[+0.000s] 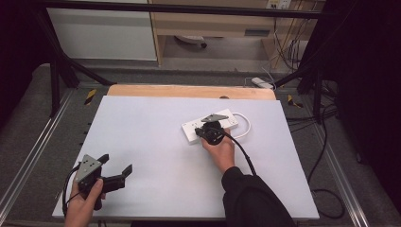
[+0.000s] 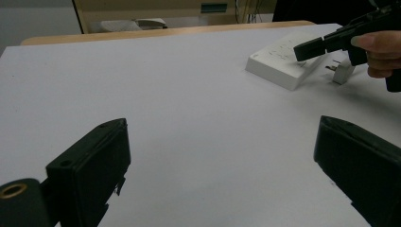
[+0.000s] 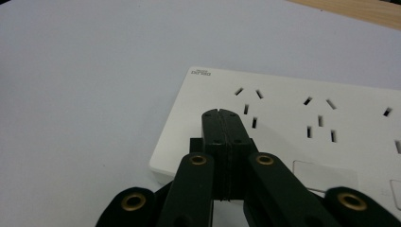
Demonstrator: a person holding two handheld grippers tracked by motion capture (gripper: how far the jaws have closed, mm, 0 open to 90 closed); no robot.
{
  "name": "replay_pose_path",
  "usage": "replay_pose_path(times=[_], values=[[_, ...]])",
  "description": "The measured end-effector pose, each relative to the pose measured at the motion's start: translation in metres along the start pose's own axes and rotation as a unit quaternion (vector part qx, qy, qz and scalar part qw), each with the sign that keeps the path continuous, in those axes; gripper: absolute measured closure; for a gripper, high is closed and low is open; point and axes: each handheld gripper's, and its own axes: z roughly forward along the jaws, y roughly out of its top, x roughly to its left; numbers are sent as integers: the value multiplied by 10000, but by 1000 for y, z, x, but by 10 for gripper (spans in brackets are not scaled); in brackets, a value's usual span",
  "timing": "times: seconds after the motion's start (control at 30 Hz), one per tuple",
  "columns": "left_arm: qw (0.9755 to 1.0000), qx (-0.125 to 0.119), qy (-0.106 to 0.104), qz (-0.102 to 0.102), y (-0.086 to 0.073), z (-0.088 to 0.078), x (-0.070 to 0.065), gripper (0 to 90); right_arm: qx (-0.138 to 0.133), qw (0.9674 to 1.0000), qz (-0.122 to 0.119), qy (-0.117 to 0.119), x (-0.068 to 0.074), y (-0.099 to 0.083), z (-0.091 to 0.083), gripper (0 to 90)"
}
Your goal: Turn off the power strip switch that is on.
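A white power strip (image 1: 191, 130) lies flat right of the mat's centre, its white cord (image 1: 247, 124) looping off its right end. In the right gripper view the strip (image 3: 283, 109) shows several socket slots. My right gripper (image 1: 208, 128) hovers over the strip's left part with its jaws pressed together and nothing between them (image 3: 221, 115). My left gripper (image 1: 117, 163) is held near the front left corner of the mat, jaws wide apart and empty (image 2: 220, 127). From there the strip (image 2: 279, 64) and the right gripper (image 2: 305, 49) lie far off at upper right.
The white mat (image 1: 151, 142) covers a wooden table (image 1: 189, 91). A small white piece (image 2: 341, 72) stands beside the strip. Black frame bars (image 1: 56, 61) and floor cables (image 1: 326, 189) surround the table; shelving stands behind.
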Motion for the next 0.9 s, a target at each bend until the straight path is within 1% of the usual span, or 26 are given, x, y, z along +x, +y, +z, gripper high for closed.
replay_pose_path(times=[0.17,0.3,0.33,0.5,0.53,0.57,0.63,0.7,0.77,0.8,0.87,0.9], values=[[10000,7,11,-3,0,0,0,44,-79,10000,-7,5,-1,3,-7,900],[10000,12,-1,-7,0,0,0,44,-142,9999,31,7,-3,5,-12,900],[10000,11,11,-3,0,0,0,44,-168,9999,6,16,-3,6,-14,900],[10000,16,10,-6,0,0,0,44,-293,9995,72,59,-1,9,-22,900],[10000,19,13,2,0,0,0,44,-314,9994,76,75,-1,10,-23,884],[10000,13,16,2,0,0,0,44,-337,9993,100,86,-2,10,-25,826],[10000,15,11,11,0,0,0,44,-355,9992,145,90,-2,12,-28,742],[10000,15,13,19,0,0,-1,44,-386,9990,203,85,-2,14,-31,610],[10000,15,17,21,0,0,-1,44,-434,9987,254,74,-2,16,-36,512],[10000,22,19,22,0,0,-1,44,-446,9985,296,90,-3,16,-39,441],[10000,30,15,31,0,1,-1,44,-470,9981,384,42,-4,18,-45,348],[10000,20,11,19,0,1,-1,44,-490,9979,419,60,-5,19,-49,292]])
